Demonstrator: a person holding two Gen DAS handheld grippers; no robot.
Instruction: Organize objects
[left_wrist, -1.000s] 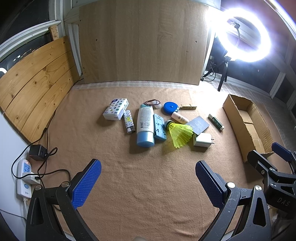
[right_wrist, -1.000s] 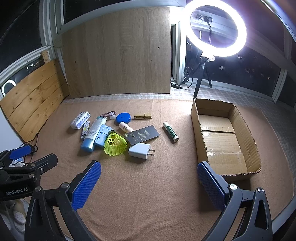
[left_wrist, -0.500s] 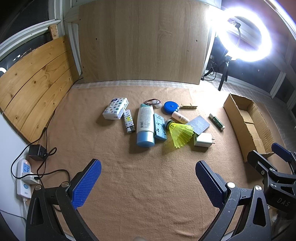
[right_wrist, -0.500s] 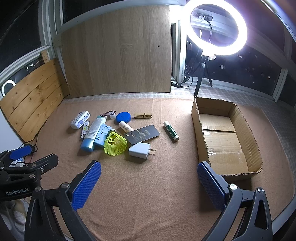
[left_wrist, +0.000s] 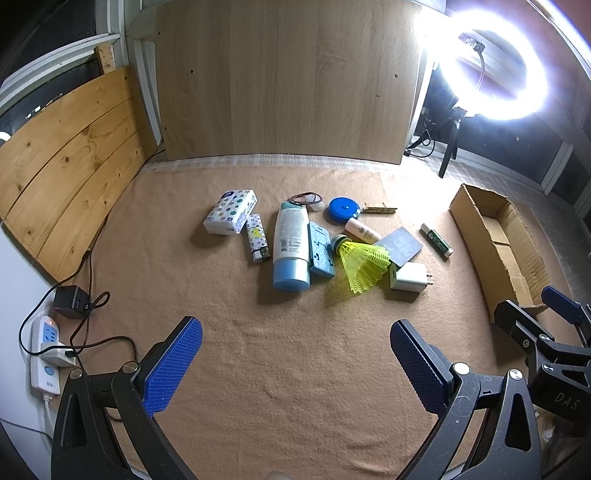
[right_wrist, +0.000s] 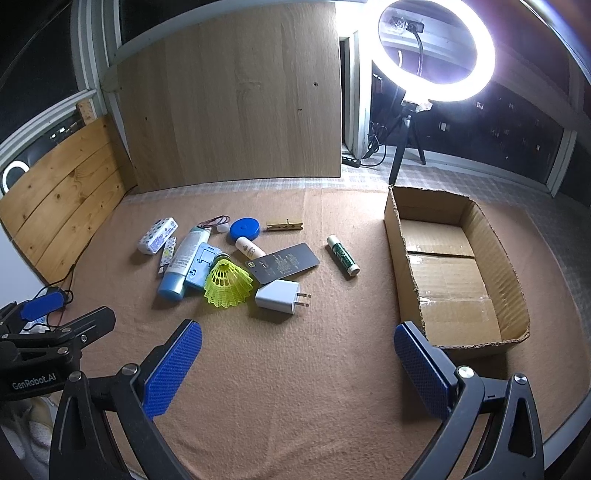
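Two grippers, both held low over the tan felt-covered counter, unchanged from 1.0 s ago; no object has shifted, and only a very slight drift of view is detectable. Left gripper: jaws spread wide, nothing between the ribbed blue pads. Right gripper: likewise spread wide and empty.

Objects, left to right, all lying on the felt:
- tissue pack, soft rectangular, dotted print
- lighter, slim, patterned, just beside the pack
- lotion bottle, cylindrical, pale body, blue cap toward the camera
- blue plastic case, flat, touching the bottle
- tape measure, blue disc; brass-coloured clip next to it
- small white tube
- yellow shuttlecock, mesh plastic skirt, green base
- dark card, thin and flat, beside the shuttlecock
- white charger, boxy, two prongs
- glue stick, green label, apart from the cluster

Cardboard box, corrugated, open-topped, stands well right of the items, holding nothing visible.
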